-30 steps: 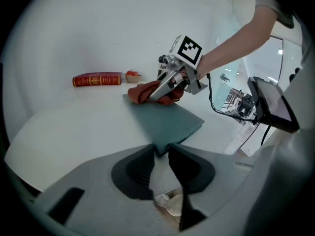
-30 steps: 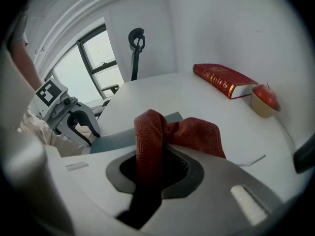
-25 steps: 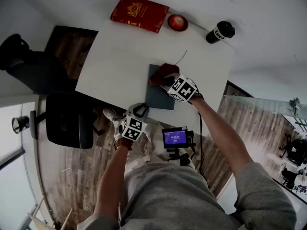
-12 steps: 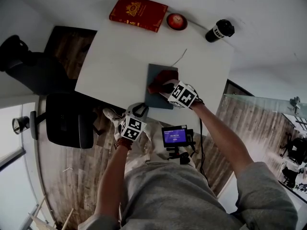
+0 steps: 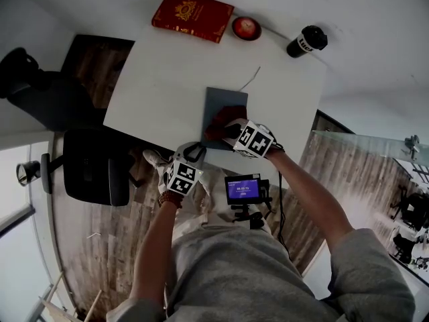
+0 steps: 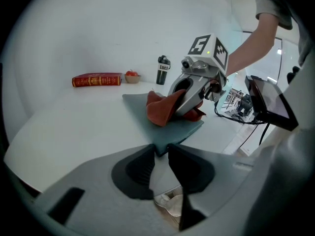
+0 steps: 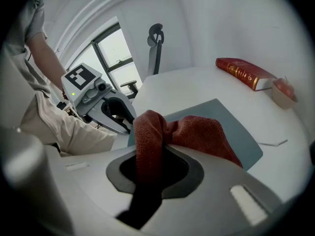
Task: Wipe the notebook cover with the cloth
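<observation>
Press the cloth (image 7: pixel 202 132), clamped in your right gripper (image 7: pixel 152 156), flat across the notebook (image 5: pixel 224 99) (left gripper (image 6: pixel 160 154) pinches its corner).

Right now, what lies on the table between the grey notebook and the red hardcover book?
Nothing: in the head view only bare white table runs from the grey notebook to the red hardcover book.

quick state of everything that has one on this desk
notebook, closed, flat
cloth, bunched, pressed on the notebook
left tool, shut on the notebook corner
right tool, shut on the cloth
red book, closed, flat
bottle, upright, lid on
small screen, lit
</observation>
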### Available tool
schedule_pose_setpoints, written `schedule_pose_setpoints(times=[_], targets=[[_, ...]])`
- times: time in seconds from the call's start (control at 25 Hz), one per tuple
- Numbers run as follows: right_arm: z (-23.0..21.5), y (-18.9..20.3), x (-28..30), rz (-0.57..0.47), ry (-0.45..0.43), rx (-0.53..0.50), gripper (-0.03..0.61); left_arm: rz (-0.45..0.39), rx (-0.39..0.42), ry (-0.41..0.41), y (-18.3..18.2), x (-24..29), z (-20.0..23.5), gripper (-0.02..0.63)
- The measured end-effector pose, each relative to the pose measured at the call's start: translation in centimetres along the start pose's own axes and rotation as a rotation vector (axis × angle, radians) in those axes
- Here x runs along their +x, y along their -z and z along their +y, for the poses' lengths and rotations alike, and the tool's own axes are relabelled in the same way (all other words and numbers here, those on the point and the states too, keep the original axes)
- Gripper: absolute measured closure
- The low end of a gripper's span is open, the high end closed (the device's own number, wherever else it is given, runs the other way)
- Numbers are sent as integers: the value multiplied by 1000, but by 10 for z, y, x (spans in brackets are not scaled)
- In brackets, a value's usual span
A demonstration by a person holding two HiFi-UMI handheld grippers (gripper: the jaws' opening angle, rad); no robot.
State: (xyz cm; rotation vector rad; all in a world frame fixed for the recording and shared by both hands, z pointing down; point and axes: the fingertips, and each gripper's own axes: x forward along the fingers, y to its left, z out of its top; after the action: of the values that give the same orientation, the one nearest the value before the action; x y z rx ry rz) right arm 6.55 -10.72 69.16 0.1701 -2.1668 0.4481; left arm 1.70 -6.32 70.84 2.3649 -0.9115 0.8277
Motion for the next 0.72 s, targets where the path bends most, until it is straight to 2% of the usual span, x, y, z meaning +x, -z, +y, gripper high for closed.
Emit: schedule_pose_setpoints(times=[0.52, 0.72], targets=[[41, 14, 4, 41, -108, 6, 511, 0, -6, 0, 0, 0, 0, 528], [46, 16, 5, 57, -109, 2, 511, 5, -12, -3, 2, 0, -1, 528]])
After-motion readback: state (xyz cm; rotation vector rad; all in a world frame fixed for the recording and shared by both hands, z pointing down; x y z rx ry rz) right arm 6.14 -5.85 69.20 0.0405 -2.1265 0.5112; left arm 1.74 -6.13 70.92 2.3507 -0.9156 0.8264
